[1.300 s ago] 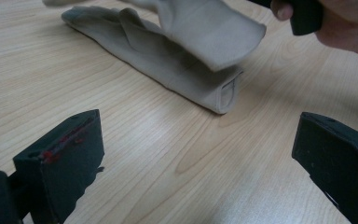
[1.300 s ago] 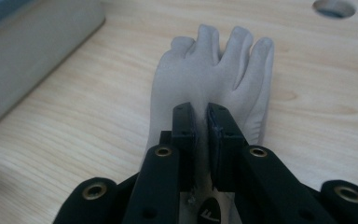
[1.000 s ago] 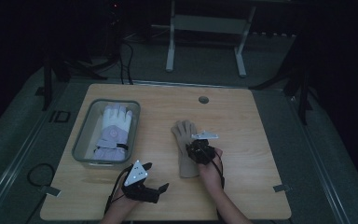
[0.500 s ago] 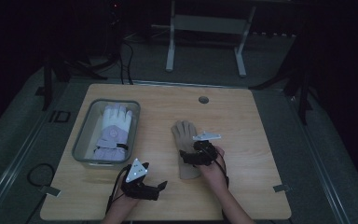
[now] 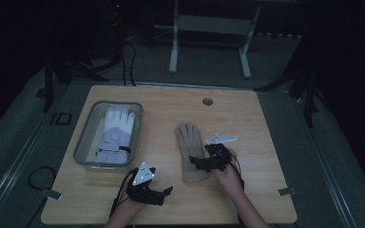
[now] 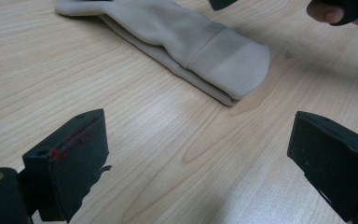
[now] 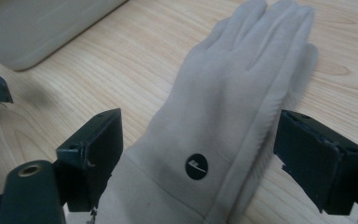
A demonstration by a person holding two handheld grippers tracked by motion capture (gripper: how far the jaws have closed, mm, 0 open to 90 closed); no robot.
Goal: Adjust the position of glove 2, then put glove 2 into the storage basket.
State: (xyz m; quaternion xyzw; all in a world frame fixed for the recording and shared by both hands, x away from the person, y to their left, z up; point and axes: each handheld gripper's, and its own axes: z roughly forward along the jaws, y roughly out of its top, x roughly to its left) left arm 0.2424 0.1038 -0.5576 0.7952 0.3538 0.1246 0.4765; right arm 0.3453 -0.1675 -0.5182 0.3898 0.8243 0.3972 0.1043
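High view is really dim, room behind the table (image 5: 171, 209) is basically black, only the wood catches some light. Both gripper views are way brighter and evenly lit, soft shadows on the wood, a pale sheen on the grain, jaws up close slightly soft.

Right claw (image 5: 200, 164): jaws just opened, released beige glove (image 5: 190, 142), drawn back toward glove's cuff.

No readable txt on my side; beige glove (image 7: 223, 121) has a round black logo patch (image 7: 196, 166), mark too small to read.
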